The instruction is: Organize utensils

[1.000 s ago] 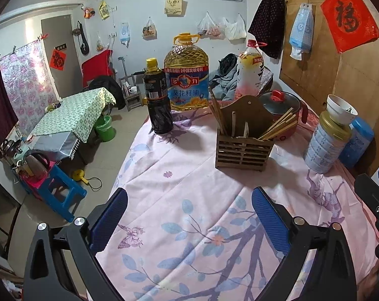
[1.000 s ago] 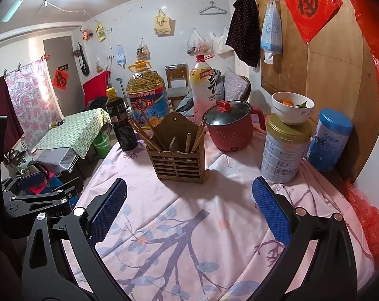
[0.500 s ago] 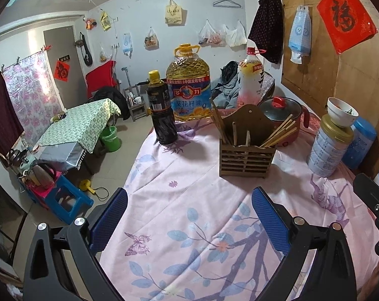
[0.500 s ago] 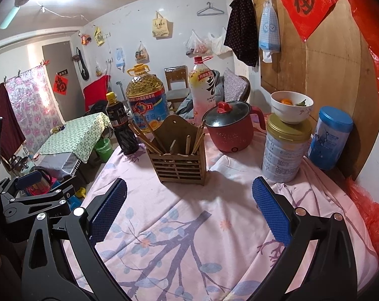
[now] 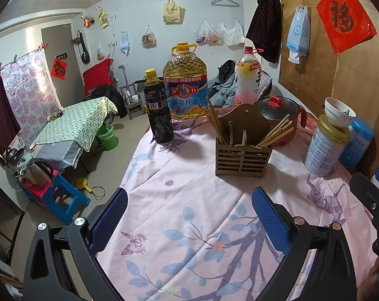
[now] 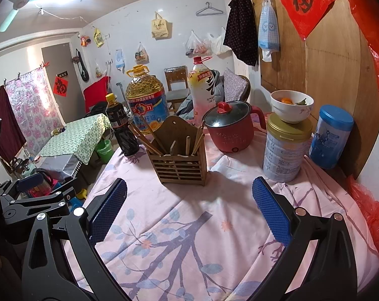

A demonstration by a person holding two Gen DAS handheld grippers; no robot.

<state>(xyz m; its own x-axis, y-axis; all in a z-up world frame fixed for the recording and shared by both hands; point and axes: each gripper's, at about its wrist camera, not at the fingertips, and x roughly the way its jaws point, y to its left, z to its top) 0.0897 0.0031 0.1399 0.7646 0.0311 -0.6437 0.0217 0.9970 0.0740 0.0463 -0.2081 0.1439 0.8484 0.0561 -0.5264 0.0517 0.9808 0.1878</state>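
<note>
Chopstick (image 6: 149, 139) lower ends hidden inside wooden holder (image 6: 180, 166); right tongs (image 5: 372, 200) cut off at frame edge.

black plastic left gripper (image 5: 189, 215), blue diamond-textured rubber finger pads (image 5: 269, 219), silver screws, matching black right gripper (image 6: 189, 207)

White wall (image 5: 144, 7) w/ hung bags, grey door (image 5: 60, 57), green-clothed side table (image 5: 76, 123)

Both views toward utensil holder (image 5: 242, 148)
</note>
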